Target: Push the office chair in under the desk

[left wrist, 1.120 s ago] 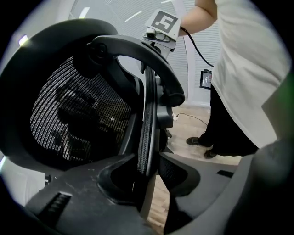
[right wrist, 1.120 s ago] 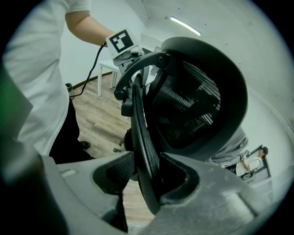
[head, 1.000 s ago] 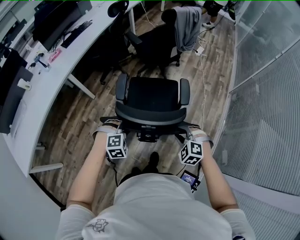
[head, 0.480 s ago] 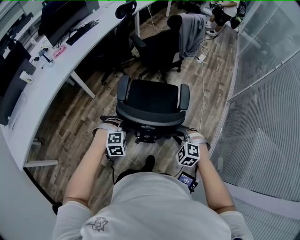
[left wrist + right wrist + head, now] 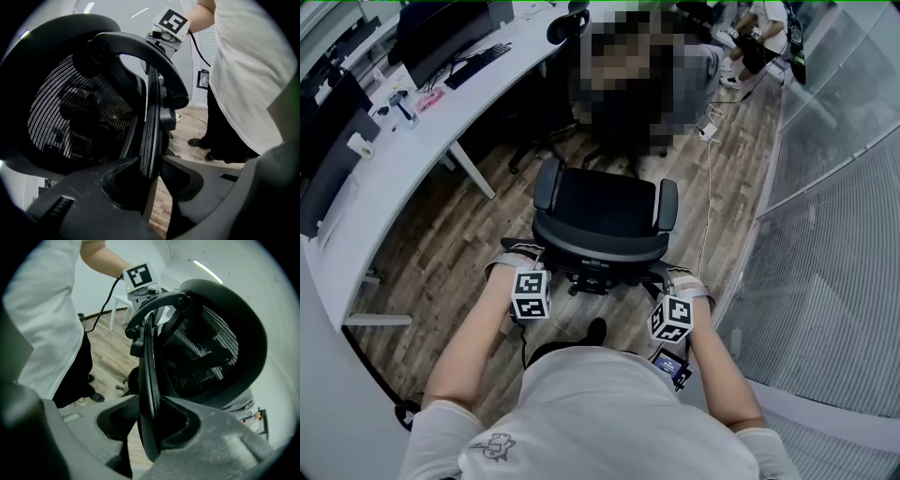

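While I held it by its backrest [image 5: 598, 246], the office chair [image 5: 605, 211] stood out on the wooden floor [image 5: 459, 262] directly in front of me. Its seat was turned away from me, with one armrest [image 5: 547, 184] at the left and the other armrest [image 5: 667, 204] at the right. It was not under the tabletop [image 5: 403, 159], which ran along the left of the head view with bare floor between it and the chair.

Left gripper [image 5: 154, 168]: its fingers [image 5: 192, 176] were clamped on the thin side rim of the mesh backrest [image 5: 70, 117], the rim running upright through the gap with a finger pressed to each face. In the head view this gripper [image 5: 525, 258] met the backrest's left end.

Right gripper [image 5: 152, 411]: its fingers [image 5: 187, 420] had just been closing, and the opposite side rim of the backrest [image 5: 201, 352] sat gripped between them. In the head view it [image 5: 680, 279] met the backrest's right end.

Each gripper pointed steeply downward, and each gripper view showed the other gripper's marker cube across the top of the backrest.

Surroundings: a dark monitor [image 5: 441, 33] and a keyboard [image 5: 478, 64] lay on the tabletop. A white cable [image 5: 705, 202] trailed over the floor to the chair's right, and a ribbed translucent wall [image 5: 834, 234] closed the right side. My white shirt [image 5: 600, 412] filled the lower edge of the head view.
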